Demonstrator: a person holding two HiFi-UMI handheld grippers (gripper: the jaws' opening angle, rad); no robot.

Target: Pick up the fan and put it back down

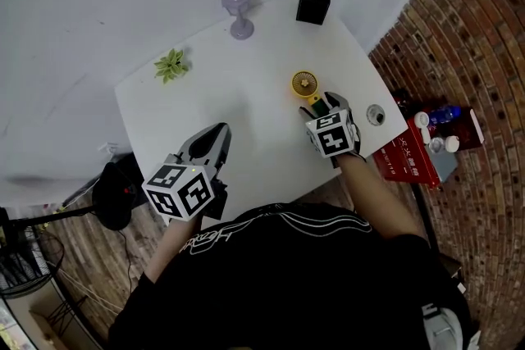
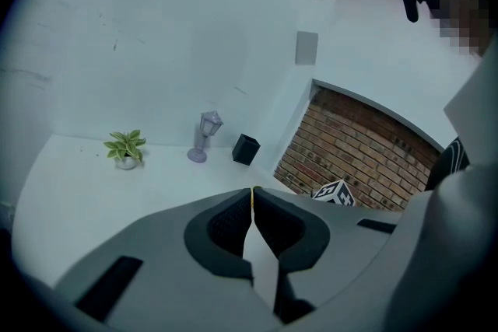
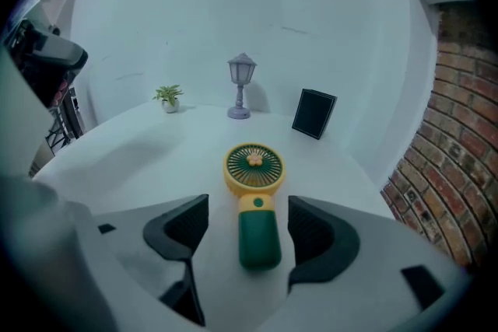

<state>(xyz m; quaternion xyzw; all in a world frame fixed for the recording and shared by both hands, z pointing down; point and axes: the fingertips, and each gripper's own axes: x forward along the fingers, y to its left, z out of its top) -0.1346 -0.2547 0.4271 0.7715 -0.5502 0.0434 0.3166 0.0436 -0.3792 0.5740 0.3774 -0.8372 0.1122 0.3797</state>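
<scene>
A small hand fan [image 1: 303, 84] with a yellow round head and a dark green handle [image 3: 258, 237] lies flat on the white table [image 1: 246, 111], at its right side. My right gripper [image 1: 320, 104] stands open just behind it. In the right gripper view the handle lies between the two jaws [image 3: 249, 207] with a gap on each side, and neither pad touches it. My left gripper [image 1: 215, 135] hovers over the table's near left part, well apart from the fan. Its jaws meet at the tips [image 2: 253, 194] with nothing between them.
A lilac lantern lamp [image 1: 239, 11], a black box [image 1: 312, 2] and a small potted plant [image 1: 171, 65] stand along the table's far side. A small round object [image 1: 376, 115] sits near the right edge. A red box [image 1: 406, 160] lies on the floor by the brick wall [image 1: 476, 53].
</scene>
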